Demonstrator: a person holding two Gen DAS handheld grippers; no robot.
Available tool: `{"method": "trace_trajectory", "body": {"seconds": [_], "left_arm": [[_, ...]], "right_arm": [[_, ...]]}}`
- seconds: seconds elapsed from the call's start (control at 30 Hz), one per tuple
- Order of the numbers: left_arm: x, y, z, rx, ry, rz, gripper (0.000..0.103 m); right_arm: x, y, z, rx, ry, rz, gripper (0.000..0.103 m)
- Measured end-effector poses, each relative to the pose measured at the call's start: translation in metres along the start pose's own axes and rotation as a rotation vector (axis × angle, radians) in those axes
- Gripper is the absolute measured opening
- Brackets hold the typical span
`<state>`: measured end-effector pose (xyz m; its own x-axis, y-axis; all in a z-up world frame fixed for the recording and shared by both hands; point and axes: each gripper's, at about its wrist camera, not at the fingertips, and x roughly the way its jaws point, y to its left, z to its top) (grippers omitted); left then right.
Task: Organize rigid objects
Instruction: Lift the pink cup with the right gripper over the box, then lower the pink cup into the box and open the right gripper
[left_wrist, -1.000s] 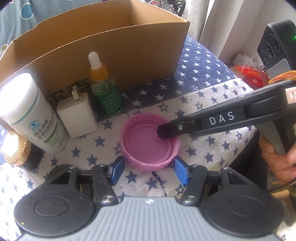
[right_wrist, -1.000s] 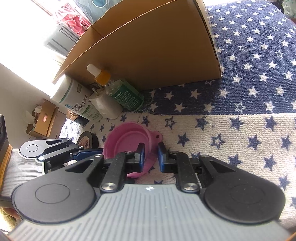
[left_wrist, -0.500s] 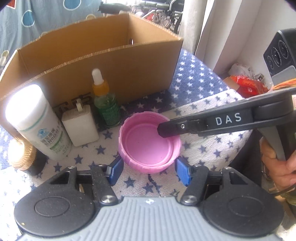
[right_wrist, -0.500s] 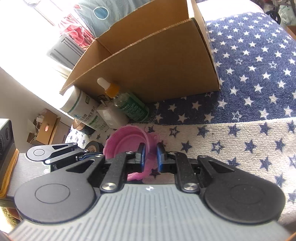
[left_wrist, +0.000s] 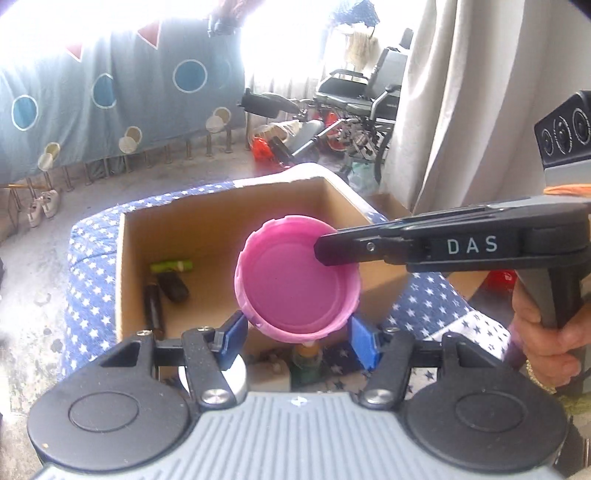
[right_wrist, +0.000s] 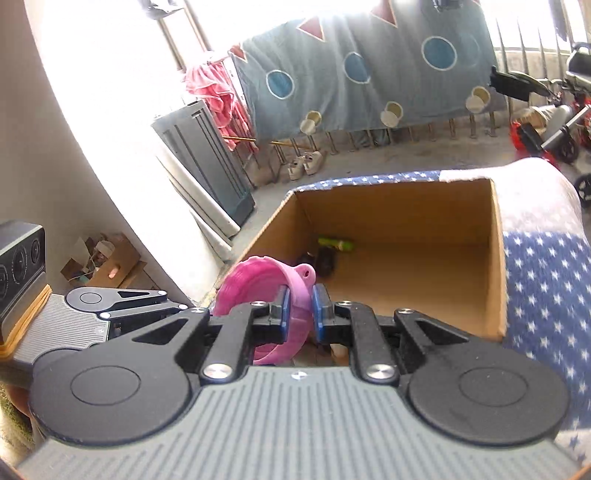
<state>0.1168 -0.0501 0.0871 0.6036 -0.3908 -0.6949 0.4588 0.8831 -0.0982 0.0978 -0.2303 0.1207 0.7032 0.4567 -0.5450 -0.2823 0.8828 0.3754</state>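
Note:
A pink lid (left_wrist: 291, 280) hangs in the air over the near wall of the open cardboard box (left_wrist: 122, 258), its hollow side facing the left wrist camera. My left gripper (left_wrist: 295, 341) grips it across its lower rim, one blue pad against each side. From the right comes my right gripper (left_wrist: 321, 251), shut on the lid's rim. In the right wrist view the lid (right_wrist: 258, 280) shows edge-on, and the right gripper (right_wrist: 298, 306) pinches its rim just below the small tab. The left gripper (right_wrist: 181, 307) shows to the left of the lid. The box (right_wrist: 496, 258) lies just beyond.
Inside the box lie a green tube (left_wrist: 171, 266) and two dark items (left_wrist: 173, 288). Below the lid I see the tops of a dropper bottle (left_wrist: 306, 362), a white charger (left_wrist: 269, 373) and a white bottle (left_wrist: 236, 376) on the star cloth (left_wrist: 436, 302). A hand (left_wrist: 546, 332) holds the right gripper.
Both grippers have risen with the pink lid, lifting it off the star cloth to above the box's near wall. The box interior is now in view.

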Motion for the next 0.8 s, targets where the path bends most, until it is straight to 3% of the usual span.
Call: {"method": "trace_trajectory", "body": {"seconds": [0.1,0.23,0.43,0.57,0.8], "left_arm": [[0.019,0.024,0.018,-0.024,0.022,0.036,0.06],[0.062,0.057,0.028,-0.06,0.119,0.062,0.06],[0.115,0.086,0.019,-0.08,0.252,0.056,0.061],[0.124,0.086,0.019,-0.021,0.252,0.102,0.058],[0.124,0.092,0.023,-0.021,0.246,0.104,0.059]], "right_arm": [[0.046,-0.016,0.039,0.034,0.089,0.051,0.012],[0.122,-0.045,0.062,0.129,0.264,0.092,0.012],[0.209,-0.074,0.056,0.218,0.469,0.101,0.011],[0.239,-0.08,0.04,0.251,0.554,0.098,0.011],[0.269,-0.084,0.03,0.234,0.639,0.071,0.013]]}}
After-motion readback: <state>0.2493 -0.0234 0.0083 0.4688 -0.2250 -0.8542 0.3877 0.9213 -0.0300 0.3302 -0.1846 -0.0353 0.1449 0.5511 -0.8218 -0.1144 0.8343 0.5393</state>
